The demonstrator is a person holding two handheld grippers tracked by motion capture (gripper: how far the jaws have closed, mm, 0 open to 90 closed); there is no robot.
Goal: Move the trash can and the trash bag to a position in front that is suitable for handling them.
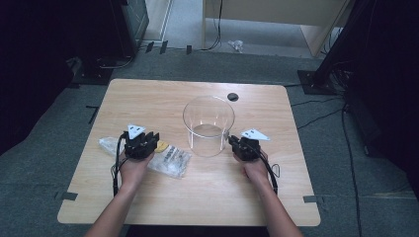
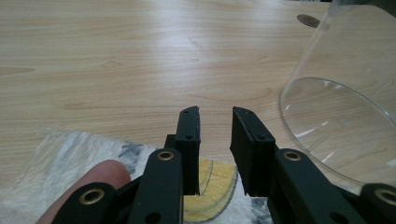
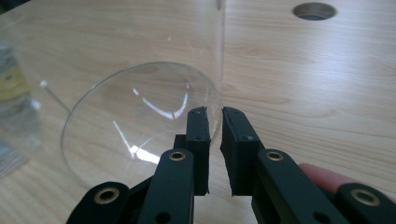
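Note:
A clear round container (image 1: 207, 128) stands upright and empty at the middle of the wooden table (image 1: 148, 94). My left gripper (image 1: 154, 139) hovers left of it over a yellow round item (image 1: 162, 146) in a clear bag (image 1: 173, 160). In the left gripper view, the left gripper (image 2: 215, 112) has a plain gap between its jaws; the yellow item (image 2: 215, 186) lies below them and the container (image 2: 345, 116) is to the right. My right gripper (image 1: 231, 140) is at the container's right side. The right gripper (image 3: 215, 111) has jaws nearly together with nothing seen between them, close to the container's wall (image 3: 140, 93).
A second clear bag (image 1: 106, 144) lies left of my left hand. A round cable hole (image 1: 232, 97) sits in the table behind the container. Beyond the table are grey carpet, cables and black stands. Bare wood stretches along the near edge (image 1: 197, 207).

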